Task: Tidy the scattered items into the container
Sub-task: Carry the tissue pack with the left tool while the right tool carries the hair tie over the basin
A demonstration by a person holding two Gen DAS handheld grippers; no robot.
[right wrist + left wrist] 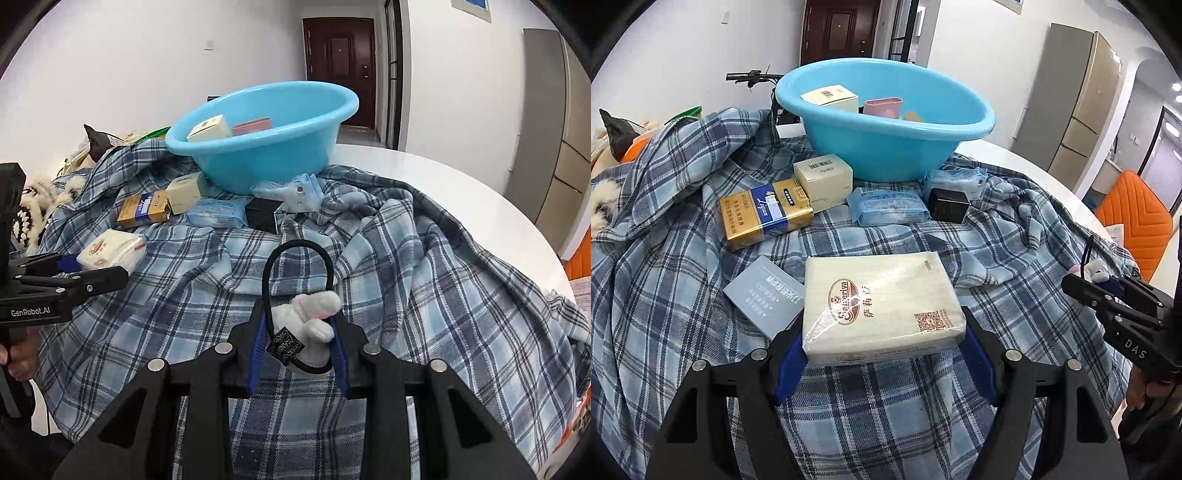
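Nearest the left wrist camera, the left gripper [884, 354] has its blue pads on either side of the near end of a wrapped tissue pack [879, 306], apparently clamped on it, though whether the pack is lifted off the plaid cloth [701, 258] cannot be told. The right gripper [299, 350] holds a small plush toy [310, 317] with a black elastic loop [295, 254] between its fingers. The step in hand looks like the pick-up, both tools loaded. The blue basin [886, 147] stands at the far side of the cloth, already holding a cream box [831, 96] and a pink item [882, 107]. Between it and the grippers lie a gold carton [764, 214], another cream box [823, 177], a blue wipes packet [886, 206], a black box [949, 205] and a grey card [764, 295]. Next, each load probably needs carrying over these and above the rim before release
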